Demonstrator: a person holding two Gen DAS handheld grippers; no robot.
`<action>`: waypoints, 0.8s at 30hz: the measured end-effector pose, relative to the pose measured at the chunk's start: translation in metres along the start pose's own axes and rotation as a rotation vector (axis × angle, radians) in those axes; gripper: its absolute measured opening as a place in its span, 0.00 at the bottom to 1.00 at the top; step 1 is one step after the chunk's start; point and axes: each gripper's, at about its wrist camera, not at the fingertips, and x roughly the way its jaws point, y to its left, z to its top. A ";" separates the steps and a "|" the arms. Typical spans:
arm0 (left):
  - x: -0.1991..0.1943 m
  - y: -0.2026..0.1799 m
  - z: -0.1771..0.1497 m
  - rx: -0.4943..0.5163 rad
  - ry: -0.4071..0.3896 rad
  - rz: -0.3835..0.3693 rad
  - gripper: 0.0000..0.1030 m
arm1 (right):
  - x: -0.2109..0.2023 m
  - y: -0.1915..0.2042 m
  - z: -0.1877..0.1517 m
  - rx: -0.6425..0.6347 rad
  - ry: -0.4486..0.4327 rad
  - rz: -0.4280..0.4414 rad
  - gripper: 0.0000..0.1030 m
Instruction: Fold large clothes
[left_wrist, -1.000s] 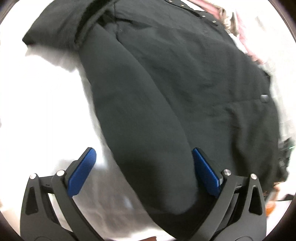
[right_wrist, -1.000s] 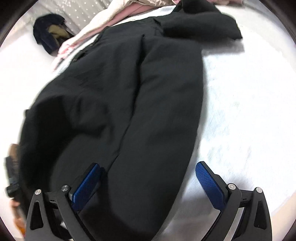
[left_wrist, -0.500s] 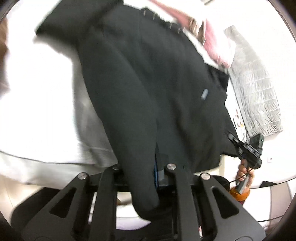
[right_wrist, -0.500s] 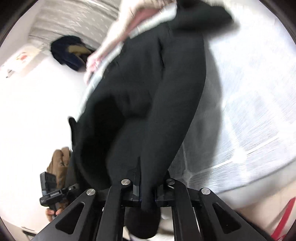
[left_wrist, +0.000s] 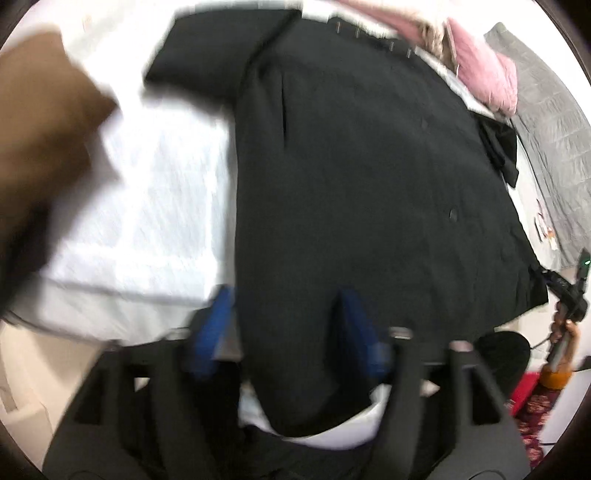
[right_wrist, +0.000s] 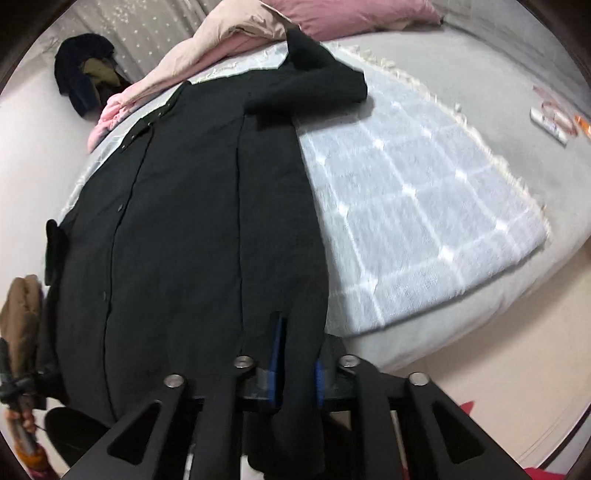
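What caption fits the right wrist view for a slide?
Right hand-held gripper, jaws opening around the black coat's hem on a bed with a white checked blanket.

bed (right_wrist: 498, 92) | white checked blanket (right_wrist: 424, 206), black coat (right_wrist: 207, 221), pink duvet (right_wrist: 229, 40)

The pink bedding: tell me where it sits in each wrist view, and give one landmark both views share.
Left wrist view: pink bedding at the upper right, just beyond the top edge of the black coat.
Right wrist view: pink bedding along the top centre, running down to the upper left beside the coat.
Shared landmark: the black coat's row of metal snaps.
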 end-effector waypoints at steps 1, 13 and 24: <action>-0.010 -0.003 0.004 0.023 -0.050 0.029 0.81 | 0.007 -0.009 0.005 -0.007 -0.014 -0.009 0.47; -0.002 -0.035 0.062 0.088 -0.170 0.076 0.82 | 0.027 0.049 0.081 -0.147 -0.135 -0.074 0.69; 0.058 -0.135 0.102 0.226 -0.197 0.004 0.83 | 0.118 0.087 0.175 -0.229 -0.218 -0.268 0.69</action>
